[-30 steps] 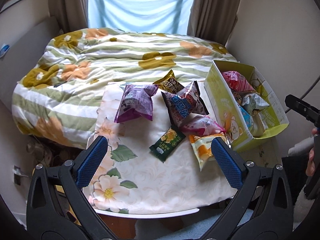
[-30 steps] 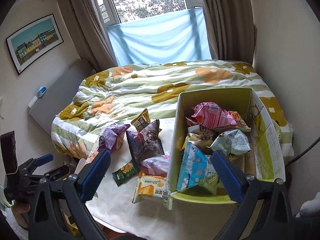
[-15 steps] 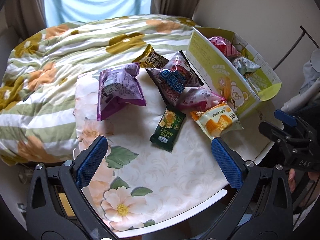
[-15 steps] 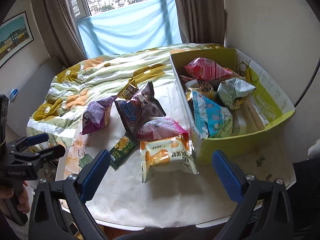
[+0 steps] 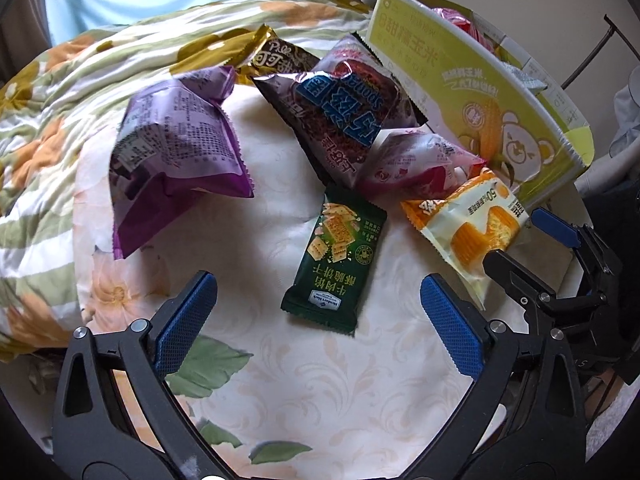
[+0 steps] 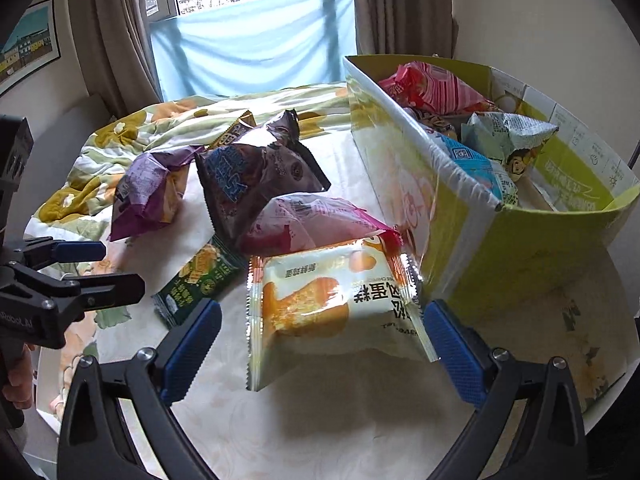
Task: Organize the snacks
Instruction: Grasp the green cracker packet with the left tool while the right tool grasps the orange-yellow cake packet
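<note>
Several snack packets lie on a round table with a floral cloth [image 5: 320,400]. My left gripper [image 5: 316,284] hangs over the green cracker packet [image 5: 334,264]; its jaws are closing but stand wide, and the pads touch nothing. My right gripper [image 6: 322,308] is open astride the orange-and-white cake packet [image 6: 332,304], pads apart from it. Beyond lie a pink packet [image 6: 308,220], a dark brown packet with blue lettering [image 5: 340,112], a purple packet [image 5: 176,152] and a gold-brown packet [image 5: 276,52]. A yellow-green box [image 6: 460,240] on the right holds several packets.
A bed with a flowered quilt [image 5: 60,100] touches the table's far left side. Curtains and a window stand behind it. The table's near rim [image 6: 600,404] curves close under the right gripper. A person's hand [image 6: 18,376] grips the left tool's handle.
Both grippers have sunk toward the table and tipped downward. The left one now hovers over the green packet, the right one over the cake packet. No snack has moved.
</note>
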